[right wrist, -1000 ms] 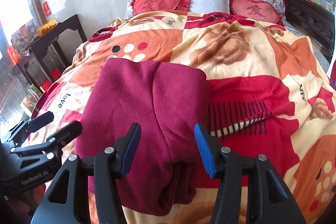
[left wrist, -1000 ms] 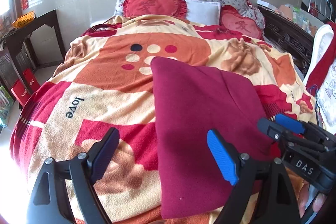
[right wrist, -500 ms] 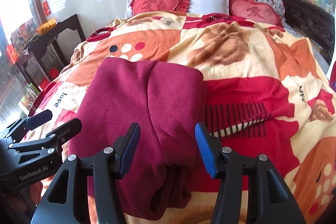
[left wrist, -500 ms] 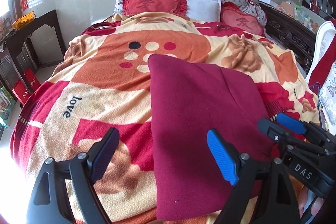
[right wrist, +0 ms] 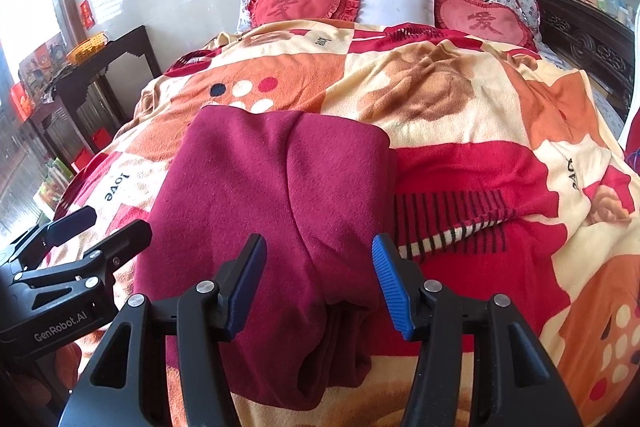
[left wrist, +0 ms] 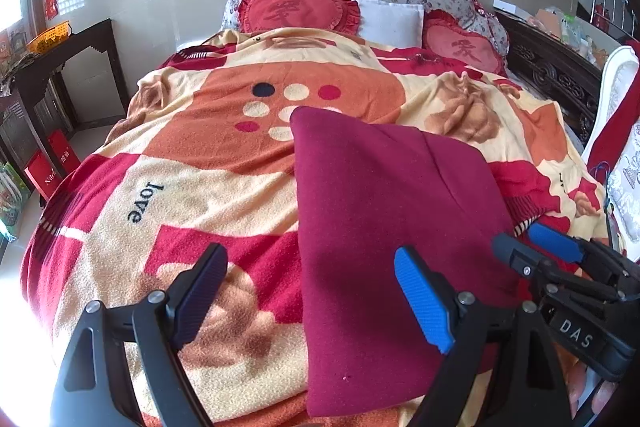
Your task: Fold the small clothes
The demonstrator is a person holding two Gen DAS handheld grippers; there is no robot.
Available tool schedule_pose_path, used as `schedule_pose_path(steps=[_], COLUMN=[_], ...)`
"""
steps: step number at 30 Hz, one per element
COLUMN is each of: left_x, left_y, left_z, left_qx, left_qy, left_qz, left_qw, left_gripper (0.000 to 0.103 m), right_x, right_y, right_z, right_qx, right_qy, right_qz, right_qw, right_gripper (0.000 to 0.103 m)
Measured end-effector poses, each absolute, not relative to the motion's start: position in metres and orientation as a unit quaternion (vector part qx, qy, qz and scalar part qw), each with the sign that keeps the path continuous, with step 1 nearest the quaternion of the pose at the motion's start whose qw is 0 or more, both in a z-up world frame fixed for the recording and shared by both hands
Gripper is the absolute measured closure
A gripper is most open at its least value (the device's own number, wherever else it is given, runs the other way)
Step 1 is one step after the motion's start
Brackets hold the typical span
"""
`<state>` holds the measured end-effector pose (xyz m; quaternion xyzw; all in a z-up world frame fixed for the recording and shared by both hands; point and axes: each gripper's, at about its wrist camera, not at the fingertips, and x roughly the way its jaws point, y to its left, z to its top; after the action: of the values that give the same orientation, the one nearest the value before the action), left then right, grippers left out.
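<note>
While both tools hang over the foot of the bed, nothing is being gripped; the lines below run from the nearest things to the farthest.

Left gripper (left wrist: 308, 291): its jaws stand wide open and empty, above the left edge of the garment, one finger over the blanket and one over the cloth. Judged from that straddle, it is lined up to take that edge.

Right gripper (right wrist: 318, 279): its jaws are parted and hold nothing. They sit over the near right part of the garment, where the layers bunch up. The cloth shows between them but the pads do not press on it.

Garment (left wrist: 384, 227): a dark red piece of clothing, lying flat on the blanket near the foot of the bed, already doubled over. A seam or crease runs lengthwise down it, and stacked layers show at the near end in the right view. It looks part folded, likely with one more fold to come.

Blanket (left wrist: 200, 187): fleecy, in orange, cream and red, spread over the bed. It gives a soft, broad place to fold on, though cloth may drag on the pile.

Heart cushions (right wrist: 304, 3): two red ones by the pillows at the head of the bed, well apart from the work.

Side table (left wrist: 76, 43): dark wood, by the wall on the left, with a yellow basket on it.
</note>
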<state>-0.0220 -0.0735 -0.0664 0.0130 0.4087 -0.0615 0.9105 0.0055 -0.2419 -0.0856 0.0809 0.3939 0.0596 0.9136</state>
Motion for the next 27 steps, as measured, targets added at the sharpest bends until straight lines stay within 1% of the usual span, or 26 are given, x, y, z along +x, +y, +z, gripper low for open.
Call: schedule_pose_path(steps=[27], left_x=[-0.016], left_y=[-0.074], left_z=[-0.076], left_qx=[0.017], left_qy=[0.419], left_qz=[-0.063], left_qw=[0.906], left_gripper=[0.014], right_x=[0.009], right_y=[-0.237], right_z=[-0.094], right_qx=[0.078], right_qy=[0.405], right_qz=[0.061], right_qw=[0.909], right_gripper=[0.063])
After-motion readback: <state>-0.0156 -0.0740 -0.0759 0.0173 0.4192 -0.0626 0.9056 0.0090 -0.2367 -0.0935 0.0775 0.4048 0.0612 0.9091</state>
